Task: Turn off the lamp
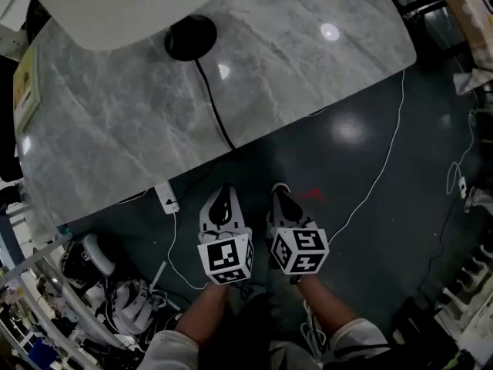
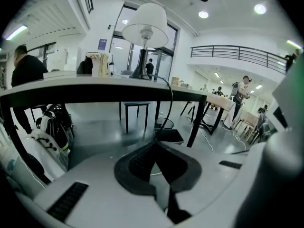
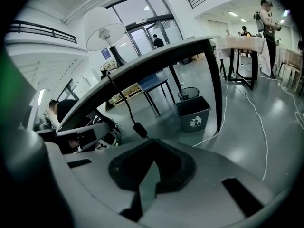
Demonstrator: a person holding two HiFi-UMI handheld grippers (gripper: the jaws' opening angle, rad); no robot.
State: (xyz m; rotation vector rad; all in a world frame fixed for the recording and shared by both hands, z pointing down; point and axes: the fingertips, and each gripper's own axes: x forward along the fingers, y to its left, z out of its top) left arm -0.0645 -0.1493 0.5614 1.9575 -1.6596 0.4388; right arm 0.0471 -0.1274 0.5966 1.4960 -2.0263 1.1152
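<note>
The lamp stands at the far left of the grey marble table [image 1: 308, 68], with a white shade [image 1: 115, 6] over a round black base [image 1: 190, 37]. Its black cord [image 1: 216, 114] runs across the top and drops over the near edge. In the right gripper view the shade [image 3: 102, 27] shows above the table, and an inline switch [image 3: 139, 128] hangs on the cord just beyond the jaws. The left gripper [image 1: 224, 193] and right gripper [image 1: 279, 191] hang side by side over the dark floor, below the table's near edge. Both are shut and hold nothing. The left gripper view shows the shade [image 2: 145, 25] and the cord [image 2: 168, 99].
A white power adapter [image 1: 167, 198] hangs at the table's near edge. A white cable [image 1: 385, 160] trails over the floor on the right. Bags [image 1: 115, 291] lie at lower left. Under the table are a bin [image 3: 194, 112] and a stool [image 2: 135, 109]. A person [image 2: 26, 70] stands at left.
</note>
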